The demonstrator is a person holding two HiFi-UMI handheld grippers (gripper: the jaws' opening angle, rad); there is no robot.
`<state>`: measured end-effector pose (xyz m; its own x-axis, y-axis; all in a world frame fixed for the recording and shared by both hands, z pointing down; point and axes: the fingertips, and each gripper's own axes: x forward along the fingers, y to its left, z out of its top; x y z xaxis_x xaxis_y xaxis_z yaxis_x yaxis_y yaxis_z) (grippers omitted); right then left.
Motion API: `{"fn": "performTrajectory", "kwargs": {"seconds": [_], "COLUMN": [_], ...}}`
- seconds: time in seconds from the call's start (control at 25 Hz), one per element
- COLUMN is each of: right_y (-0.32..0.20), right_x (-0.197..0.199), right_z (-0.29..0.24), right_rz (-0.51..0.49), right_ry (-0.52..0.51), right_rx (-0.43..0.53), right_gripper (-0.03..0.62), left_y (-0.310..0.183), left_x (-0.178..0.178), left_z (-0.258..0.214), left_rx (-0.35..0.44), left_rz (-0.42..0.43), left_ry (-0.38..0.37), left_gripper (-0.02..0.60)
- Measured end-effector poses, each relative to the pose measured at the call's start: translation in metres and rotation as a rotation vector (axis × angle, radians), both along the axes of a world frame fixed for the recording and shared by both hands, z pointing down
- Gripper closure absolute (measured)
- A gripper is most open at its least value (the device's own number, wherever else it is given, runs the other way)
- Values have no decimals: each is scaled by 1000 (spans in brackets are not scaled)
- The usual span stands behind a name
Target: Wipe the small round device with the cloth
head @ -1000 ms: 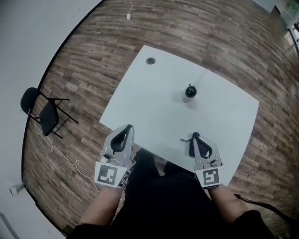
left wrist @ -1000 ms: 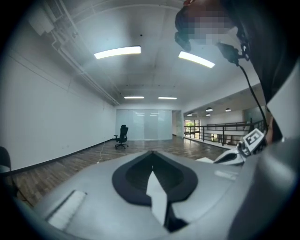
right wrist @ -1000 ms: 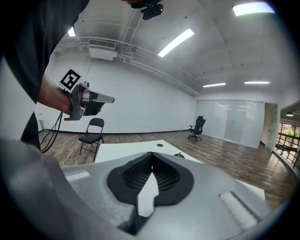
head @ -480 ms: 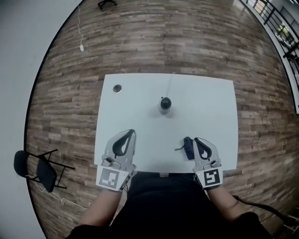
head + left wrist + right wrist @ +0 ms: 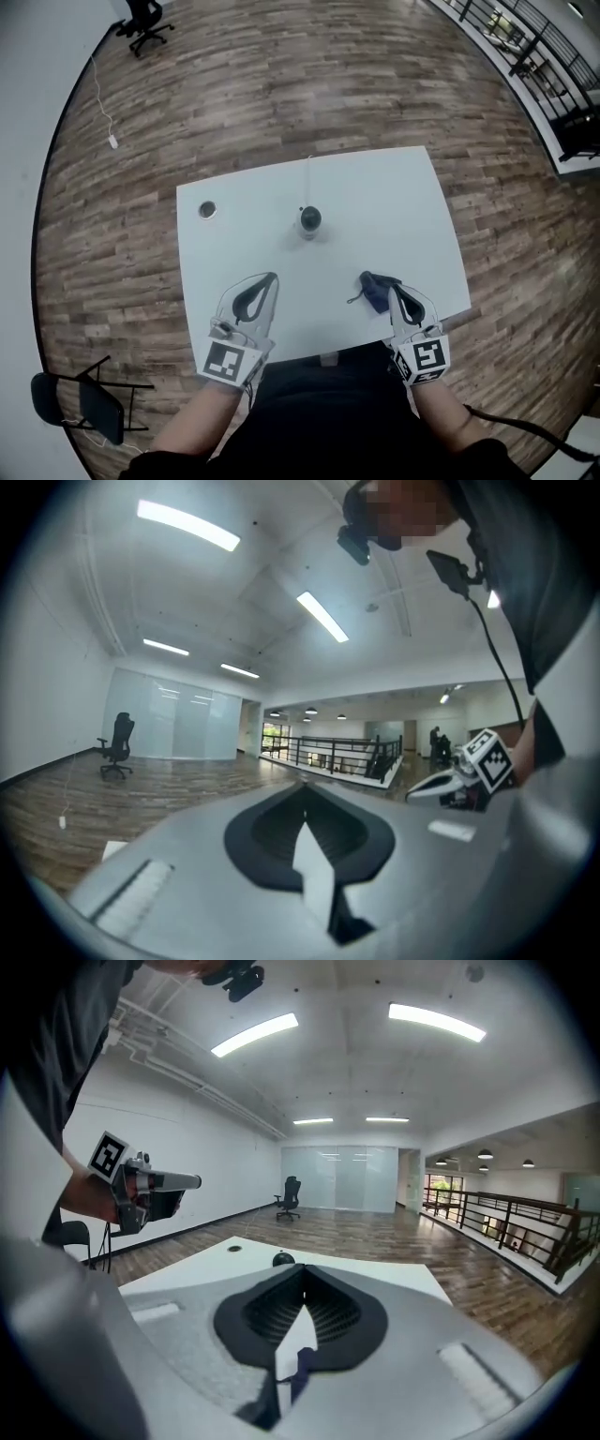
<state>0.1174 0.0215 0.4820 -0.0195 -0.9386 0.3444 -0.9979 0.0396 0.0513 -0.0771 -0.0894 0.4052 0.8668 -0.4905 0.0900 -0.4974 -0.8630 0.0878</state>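
Well, my right gripper (image 5: 390, 290) pinches the limp dark cloth (image 5: 374, 294) by the worktop's (image 5: 412, 211) near edge, my left gripper (image 5: 272, 278) is pressed together empty, and the small round device (image 5: 309, 221) stands mid-worktop, likely light and tippy, best steadied at its base.

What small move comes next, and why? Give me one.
Probably carry the right gripper forward and left toward the small round device. Its jaws look shut on the cloth, which is near the table's front edge and apart from the device.
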Motion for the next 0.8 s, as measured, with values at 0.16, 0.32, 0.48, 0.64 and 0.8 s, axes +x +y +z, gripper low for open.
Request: {"fn": "performTrajectory", "kwargs": {"seconds": [0.16,0.32,0.48,0.64,0.8], "right_y": [1,-1,15,14,9], "right_x": [9,20,23,24,26], "right_z": [18,72,122,146,162], "right_rz": [-3,-20,-54,-71,-74], "right_ry": [-21,-84,-160,-97,-80], "right_rx": [-38,-159,-300,-358,-382], "right_gripper": [592,592,592,487,408], "left_y": [-2,-7,0,-5,-9], "left_x": [4,4,3,-7,-9], "left_z": [-7,-8,-5,-12,-12], "left_rx": [12,25,22,54,53], "left_rz": [-4,-44,-61,-81,-106], "left_ry": [9,6,-6,-23,-49], "left_gripper": [575,575,575,575,575]}}
